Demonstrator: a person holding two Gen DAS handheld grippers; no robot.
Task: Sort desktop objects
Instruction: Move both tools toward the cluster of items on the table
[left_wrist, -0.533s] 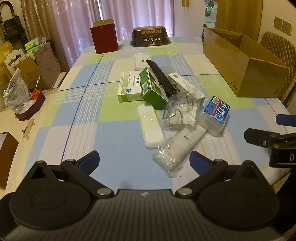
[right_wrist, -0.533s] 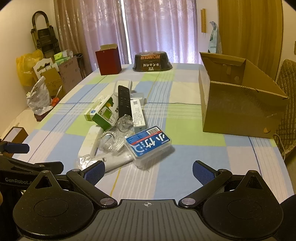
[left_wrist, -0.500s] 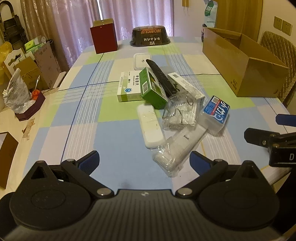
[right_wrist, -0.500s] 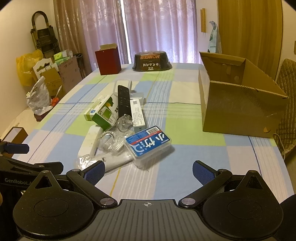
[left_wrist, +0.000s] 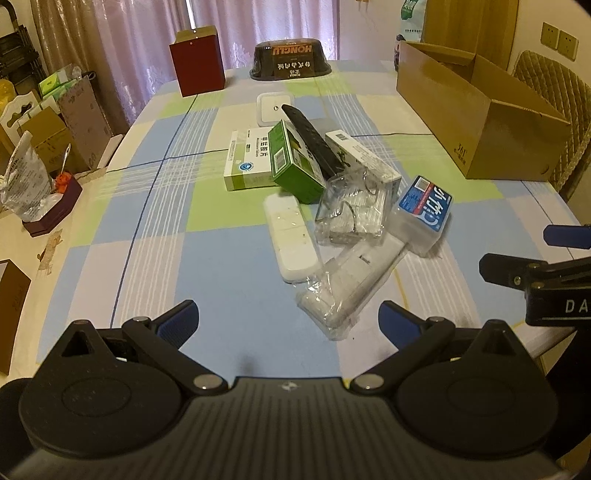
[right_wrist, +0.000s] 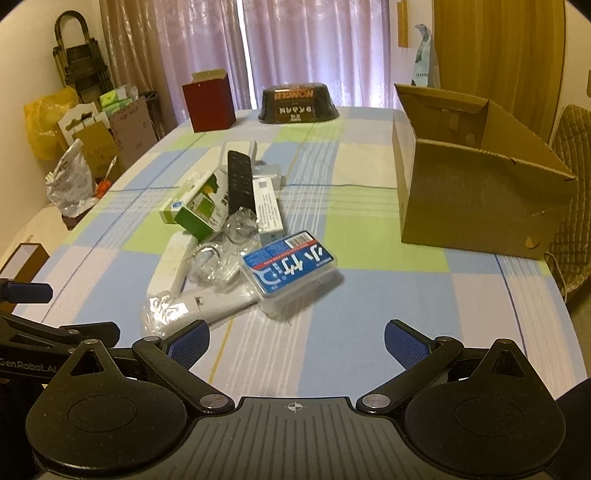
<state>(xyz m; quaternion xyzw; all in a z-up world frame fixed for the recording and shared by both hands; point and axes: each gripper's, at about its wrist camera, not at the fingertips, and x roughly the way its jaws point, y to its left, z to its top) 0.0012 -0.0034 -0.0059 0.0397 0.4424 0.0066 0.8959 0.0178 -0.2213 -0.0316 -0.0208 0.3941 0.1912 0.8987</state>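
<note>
From your left wrist, the left gripper (left_wrist: 286, 319) gapes wide and empty before the pile, nearest the wrapped white pack (left_wrist: 351, 280), while from your right wrist the right gripper (right_wrist: 295, 341) hangs equally wide and empty, just short of the blue-labelled case (right_wrist: 290, 267), the cardboard box (right_wrist: 476, 199) well beyond.

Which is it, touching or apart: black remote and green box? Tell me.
Touching. The left wrist view shows the black remote lying propped across the top of the green box, no gap between them; the right wrist view agrees.
</note>
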